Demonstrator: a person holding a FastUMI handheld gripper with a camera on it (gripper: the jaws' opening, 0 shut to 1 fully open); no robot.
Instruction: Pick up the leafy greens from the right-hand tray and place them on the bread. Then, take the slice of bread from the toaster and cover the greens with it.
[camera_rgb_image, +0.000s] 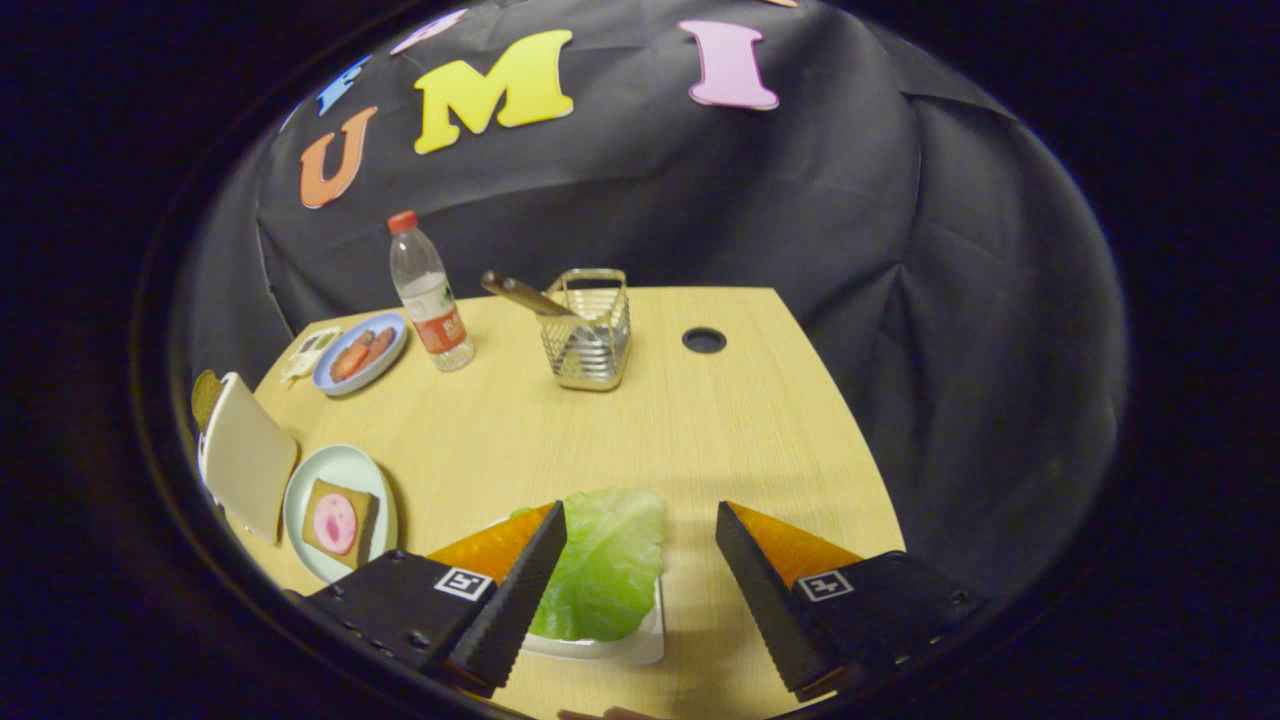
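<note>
greens (600, 560) on tray (640, 648), toaster (245, 455) left

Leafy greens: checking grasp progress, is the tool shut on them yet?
No, the tool stands open, the leafy greens lying between its fingers.

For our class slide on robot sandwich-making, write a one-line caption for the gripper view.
Open gripper hovers over the leafy greens on their white tray; the bread waits on a plate beside them.

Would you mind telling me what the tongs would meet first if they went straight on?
Probably the leafy greens on their white tray: the open tongs straddle them, tilted down toward the table. Depth is uncertain.
</note>
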